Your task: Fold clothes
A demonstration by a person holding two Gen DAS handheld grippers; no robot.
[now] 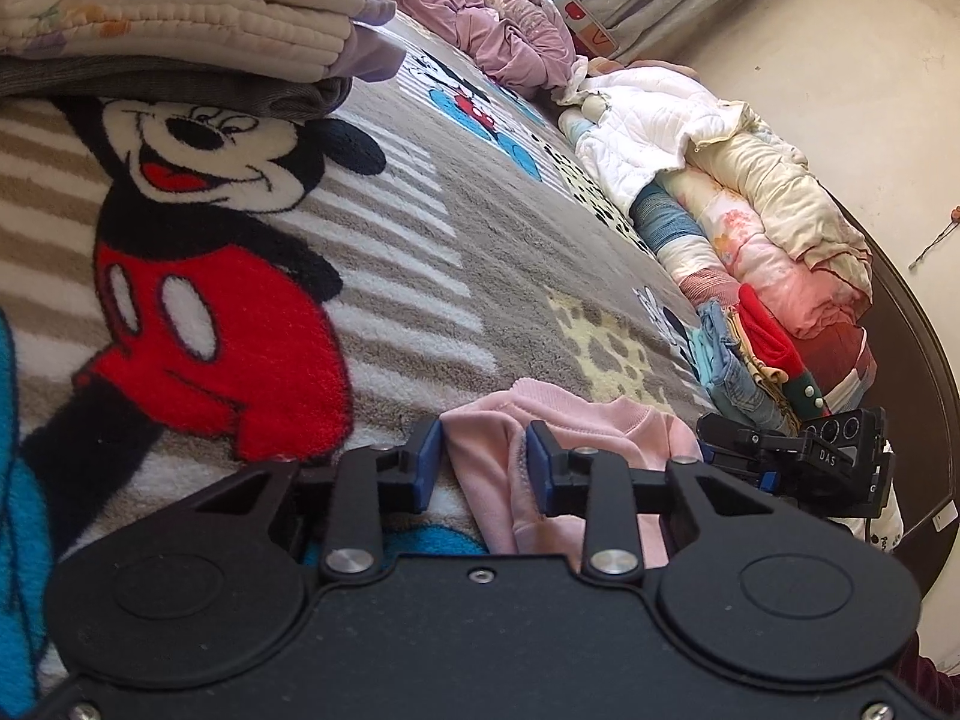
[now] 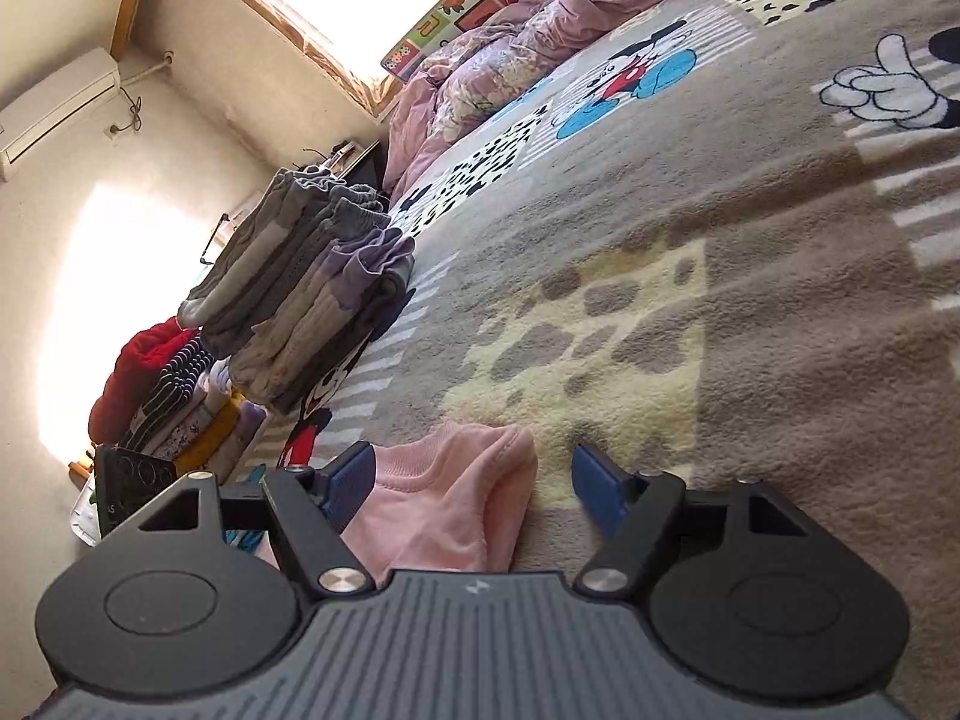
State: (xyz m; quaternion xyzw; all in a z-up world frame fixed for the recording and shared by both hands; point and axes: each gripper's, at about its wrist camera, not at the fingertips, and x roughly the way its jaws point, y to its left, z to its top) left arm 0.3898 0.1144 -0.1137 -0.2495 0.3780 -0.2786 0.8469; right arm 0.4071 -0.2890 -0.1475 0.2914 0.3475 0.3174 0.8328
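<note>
A: Where, the pink top (image 1: 576, 420)?

B: Flat on the blanket (image 1: 420, 240), just this side of its yellow spotted patch (image 1: 606, 336). Crumpled, ribbed hem facing away.

A: And the left gripper (image 1: 483, 465)?

B: Low over the near edge of the top. Jaws narrowed about a bunched fold of pink cloth; whether the blue pads (image 1: 429, 468) truly pinch it, hard to tell. No lift showing.

A: The right gripper (image 2: 474, 483)?

B: At the other end of the top (image 2: 456, 498). Jaws wide apart, nothing held. One pad (image 2: 348, 480) beside the hem, the other (image 2: 597, 489) clear of it, over the blanket.

A: Handling?

B: Likely light, soft, limp fleece; no stiffness, so sagging and folding under its own weight. Not fragile, not slippery against rubber pads. Fuzzy blanket probably clinging a little.

A: Best hold?

B: Probably the thick ribbed hem or a cuff, one corner each side, pulled taut before folding. Single layer, not a bunch.

A: Anything else near?

B: Folded stack (image 2: 312, 294) further off, beyond the top.
</note>
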